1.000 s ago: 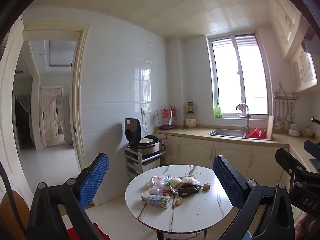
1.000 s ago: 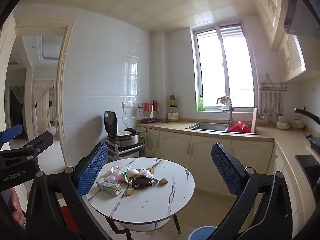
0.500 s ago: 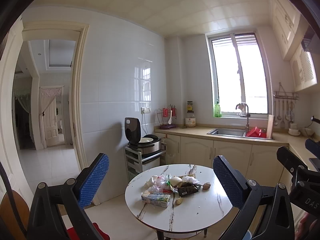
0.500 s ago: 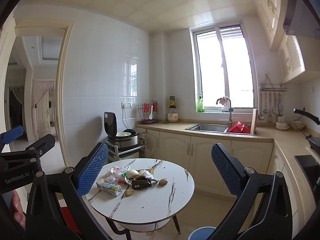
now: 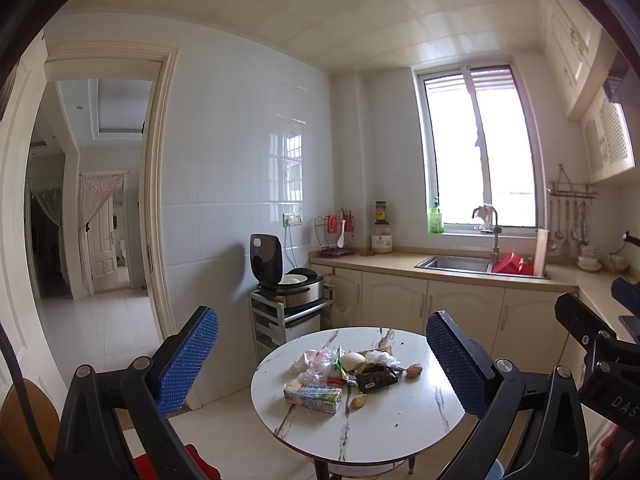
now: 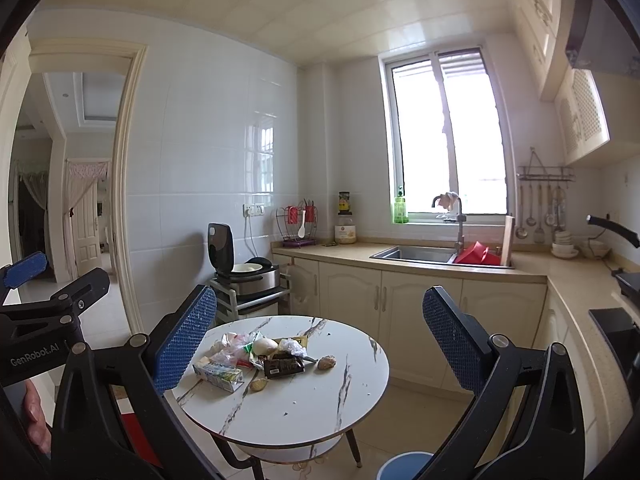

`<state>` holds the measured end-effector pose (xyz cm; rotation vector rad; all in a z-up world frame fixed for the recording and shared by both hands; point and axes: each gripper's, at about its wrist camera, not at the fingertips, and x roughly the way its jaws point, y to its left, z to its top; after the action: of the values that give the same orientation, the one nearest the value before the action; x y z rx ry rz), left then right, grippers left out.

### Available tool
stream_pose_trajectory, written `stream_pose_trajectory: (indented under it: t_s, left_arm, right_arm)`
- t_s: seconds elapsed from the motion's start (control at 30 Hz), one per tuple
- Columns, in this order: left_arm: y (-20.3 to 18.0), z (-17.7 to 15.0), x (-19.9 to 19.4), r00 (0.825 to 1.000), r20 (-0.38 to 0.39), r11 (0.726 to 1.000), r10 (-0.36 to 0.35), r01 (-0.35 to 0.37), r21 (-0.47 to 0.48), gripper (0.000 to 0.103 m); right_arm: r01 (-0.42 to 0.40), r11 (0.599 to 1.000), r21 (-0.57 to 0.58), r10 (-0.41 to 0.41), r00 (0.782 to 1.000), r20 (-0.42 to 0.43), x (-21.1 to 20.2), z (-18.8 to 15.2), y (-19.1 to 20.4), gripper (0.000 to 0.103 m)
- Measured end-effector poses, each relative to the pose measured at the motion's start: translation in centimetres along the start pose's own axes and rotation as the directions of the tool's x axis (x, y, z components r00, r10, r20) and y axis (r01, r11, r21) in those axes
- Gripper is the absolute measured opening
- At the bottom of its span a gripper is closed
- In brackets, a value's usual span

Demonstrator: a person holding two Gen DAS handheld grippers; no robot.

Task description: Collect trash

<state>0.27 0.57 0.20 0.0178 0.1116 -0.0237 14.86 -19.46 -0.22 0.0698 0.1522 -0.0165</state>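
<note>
I am holding both tongs up in front of a round marble-patterned table point(image 5: 400, 432), well back from it, and both are standing wide apart with nothing between their blue pads. Through the left camera, the left tongs point(image 5: 322, 354) are framing the table, and the trash point(image 5: 344, 372) is lying in a loose heap on the far left part of the tabletop: a small drink carton point(image 5: 313, 393) nearest me, crumpled clear plastic bags point(image 5: 316, 362) behind it, a dark wrapper point(image 5: 376, 380), a pale round lump point(image 5: 352, 359) and two small brownish scraps at the edges of the heap. At the right edge of this view I am seeing the black body of the right tongs point(image 5: 600, 344) poking in, and part of a hand point(image 5: 612, 456) below it. The right camera is giving me what the left one is not: the right tongs point(image 6: 319, 326) open over the same table point(image 6: 320, 396), the table's lower shelf and legs, and a blue bin point(image 6: 404, 466) standing on the floor just beside the table on its near right. Here the left tongs point(image 6: 52, 300) are showing at the left edge, with fingers point(image 6: 36, 408) gripping the handle. Only the right view is showing the dark stove point(image 6: 616, 324) on the right counter. Both views are taking in the sink point(image 5: 456, 264) under the window and a rice cooker point(image 5: 286, 280) with its lid up beside the wall.
</note>
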Motion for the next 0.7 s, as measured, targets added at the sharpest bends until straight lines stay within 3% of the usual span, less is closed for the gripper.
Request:
stream_pose_trajectory:
  t_s: [0.7]
  left_arm:
    - [0.02, -0.10, 0.17, 1.000, 0.000, 1.000, 0.000, 0.000, 0.003, 0.102]
  right_arm:
    - [-0.005, 1.000, -0.002, 0.005, 1.000, -0.017, 0.19, -0.37, 0.26, 0.103]
